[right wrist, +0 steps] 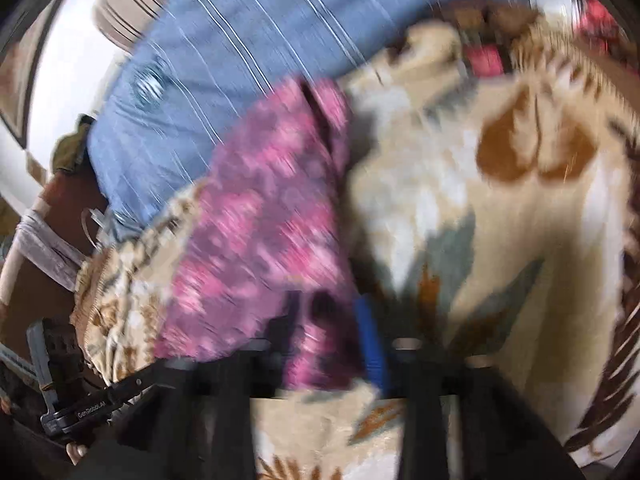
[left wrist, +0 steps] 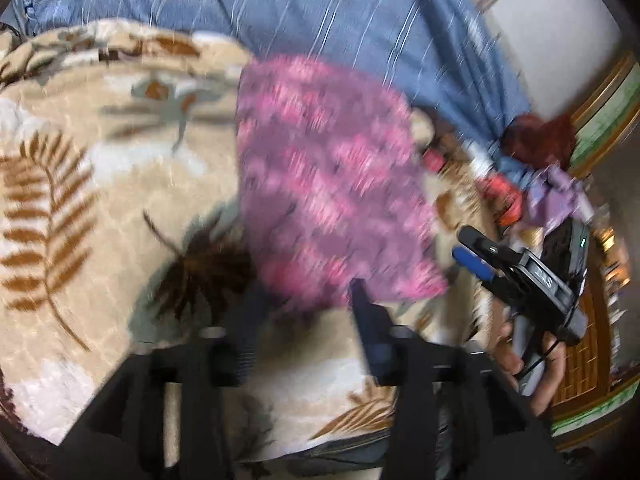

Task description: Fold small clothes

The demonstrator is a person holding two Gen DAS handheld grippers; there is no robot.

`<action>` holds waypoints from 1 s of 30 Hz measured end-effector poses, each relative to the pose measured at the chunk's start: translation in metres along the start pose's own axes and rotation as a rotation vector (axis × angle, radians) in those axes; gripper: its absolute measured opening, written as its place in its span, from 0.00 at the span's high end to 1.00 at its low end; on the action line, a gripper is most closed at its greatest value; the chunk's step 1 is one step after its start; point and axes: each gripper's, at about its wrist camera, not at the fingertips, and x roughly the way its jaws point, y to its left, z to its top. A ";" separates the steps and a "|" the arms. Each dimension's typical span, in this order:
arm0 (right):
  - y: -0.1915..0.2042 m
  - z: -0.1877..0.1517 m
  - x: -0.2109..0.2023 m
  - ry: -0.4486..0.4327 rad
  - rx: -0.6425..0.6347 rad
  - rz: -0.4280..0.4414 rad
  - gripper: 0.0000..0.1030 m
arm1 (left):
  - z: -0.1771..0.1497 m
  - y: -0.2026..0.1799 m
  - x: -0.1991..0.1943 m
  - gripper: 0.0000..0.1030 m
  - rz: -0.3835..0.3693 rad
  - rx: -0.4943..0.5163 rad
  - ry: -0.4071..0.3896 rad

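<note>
Pink garment (left wrist: 332, 184) being displayed on leaf-patterned blanket (left wrist: 100, 200); near edge lying between spread left gripper (left wrist: 308, 300) fingers, ungrasped. Right gripper (right wrist: 332, 320) released, garment corner draped between fingers.

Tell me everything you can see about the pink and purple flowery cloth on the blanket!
The pink and purple flowery cloth is a small, soft, thin-looking garment with blotchy pink patches on purple; blur hides finer detail. It lies spread on the beige leaf-patterned fleece blanket, its far edge by the blue striped sheet. In the right wrist view a fold or seam runs along its upper right edge. Its near edge reaches in between the fingers of both the left gripper and the right gripper, whose jaws stand apart.
</note>
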 end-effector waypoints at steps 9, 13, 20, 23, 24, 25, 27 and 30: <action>0.021 0.087 0.039 0.079 -0.065 0.096 0.26 | 0.103 0.027 0.031 0.40 -0.030 -0.106 -0.020; 0.018 0.136 0.091 0.152 -0.089 0.048 0.26 | 0.147 0.056 0.076 0.40 -0.087 -0.207 0.036; 0.000 0.190 0.159 0.223 -0.009 0.088 0.55 | 0.195 0.088 0.142 0.41 -0.123 -0.322 0.101; -0.003 0.192 0.174 0.239 0.006 0.022 0.87 | 0.197 0.090 0.155 0.58 -0.159 -0.329 0.122; -0.002 0.192 0.174 0.234 0.001 0.020 0.89 | 0.198 0.089 0.153 0.65 -0.147 -0.316 0.116; -0.001 0.191 0.173 0.230 -0.006 0.018 0.89 | 0.199 0.088 0.149 0.80 -0.145 -0.299 0.107; 0.004 0.192 0.167 0.212 -0.040 -0.016 0.92 | 0.201 0.088 0.131 0.95 -0.183 -0.271 0.050; 0.012 0.197 0.155 0.155 -0.073 -0.040 0.93 | 0.205 0.099 0.105 1.00 -0.216 -0.283 -0.034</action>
